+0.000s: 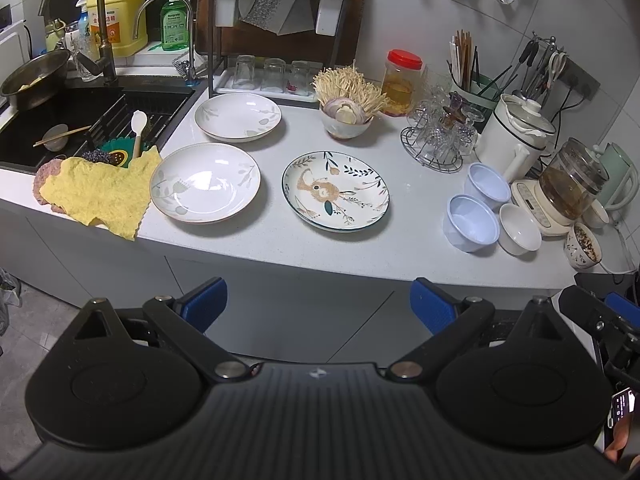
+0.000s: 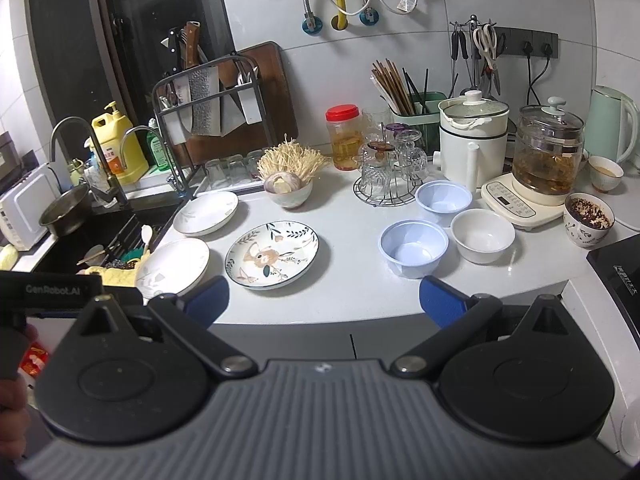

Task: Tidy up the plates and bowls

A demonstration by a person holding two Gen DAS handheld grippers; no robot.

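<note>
Three plates lie on the white counter (image 1: 360, 256): a near white plate (image 1: 205, 182) (image 2: 173, 266), a far white plate (image 1: 237, 117) (image 2: 206, 213), and a patterned plate (image 1: 335, 191) (image 2: 272, 253) with a deer drawing. To the right stand two pale blue bowls, one near (image 1: 472, 224) (image 2: 413, 248) and one far (image 1: 486, 181) (image 2: 443, 201), beside a white bowl (image 1: 520, 234) (image 2: 482, 235). My left gripper (image 1: 318, 304) and right gripper (image 2: 324, 298) both hang open and empty in front of the counter edge, short of all dishes.
A sink (image 1: 80, 120) with a yellow cloth (image 1: 96, 192) lies left. A bowl of mushrooms (image 1: 346, 120), a jar (image 1: 400, 82), a glass rack (image 1: 440, 136), a white cooker (image 1: 516, 136), a glass kettle (image 2: 546, 152) and a speckled cup (image 2: 587, 220) crowd the back and right.
</note>
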